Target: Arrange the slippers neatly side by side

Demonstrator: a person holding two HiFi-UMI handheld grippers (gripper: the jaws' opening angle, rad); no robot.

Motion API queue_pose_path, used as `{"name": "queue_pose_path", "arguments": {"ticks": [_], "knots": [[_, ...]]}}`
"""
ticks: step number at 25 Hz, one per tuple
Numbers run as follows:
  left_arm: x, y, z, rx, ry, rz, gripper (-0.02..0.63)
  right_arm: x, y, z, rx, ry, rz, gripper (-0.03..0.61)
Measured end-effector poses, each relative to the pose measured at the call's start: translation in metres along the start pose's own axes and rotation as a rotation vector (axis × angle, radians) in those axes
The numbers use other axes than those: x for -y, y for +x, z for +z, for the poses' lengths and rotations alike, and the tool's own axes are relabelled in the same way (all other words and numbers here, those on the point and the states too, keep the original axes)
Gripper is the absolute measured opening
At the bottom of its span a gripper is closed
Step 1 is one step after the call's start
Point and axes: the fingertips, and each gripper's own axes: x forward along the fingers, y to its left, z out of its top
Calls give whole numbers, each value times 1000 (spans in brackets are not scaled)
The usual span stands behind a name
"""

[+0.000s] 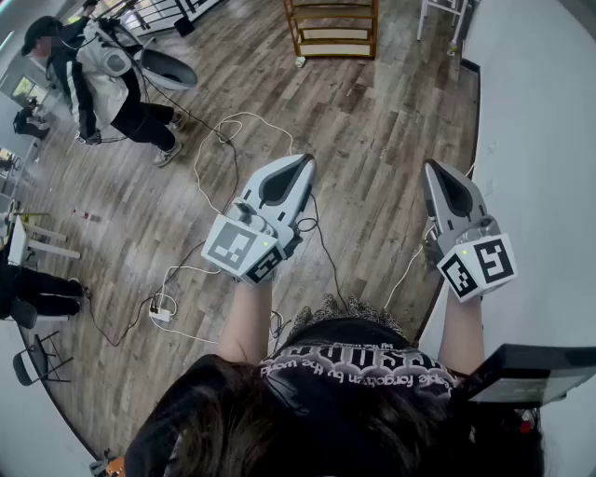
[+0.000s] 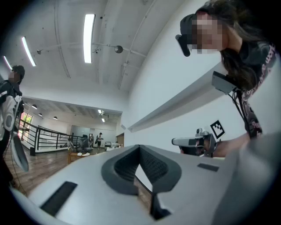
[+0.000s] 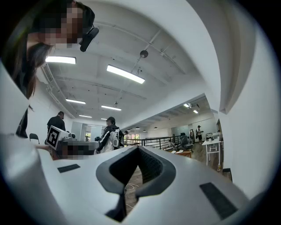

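The person stood on the wood floor (image 1: 372, 140) with both arms held out ahead, a gripper in each hand. The left gripper (image 1: 306, 160), toward eleven o'clock from the body, had its jaws closed tip to tip. Nothing was caught between them; only floor showed through the gap behind the tips. The right gripper (image 1: 431, 168), toward one o'clock, was the same, its jaws fully together and empty. The two were well apart and both pointed roughly level across the room.

From the head view, a white wall (image 1: 540, 140) ran along the three o'clock side, close by the right gripper. A wooden shelf (image 1: 331, 28) stood at twelve o'clock, well beyond both grippers. Loose cables (image 1: 214, 140) trailed over the floor from about ten o'clock down to a power strip (image 1: 160, 315) at eight o'clock. Another person (image 1: 102, 74) stood at ten o'clock. I could not make out the slippers in any view.
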Motion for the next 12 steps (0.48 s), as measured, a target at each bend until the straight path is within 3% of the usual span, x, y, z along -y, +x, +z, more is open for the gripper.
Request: {"name": "queue_pose_path", "arguments": {"ticks": [12], "knots": [[11,0,0,-5,14,5,2,3,-11,-2,6,-2,3,3]]}}
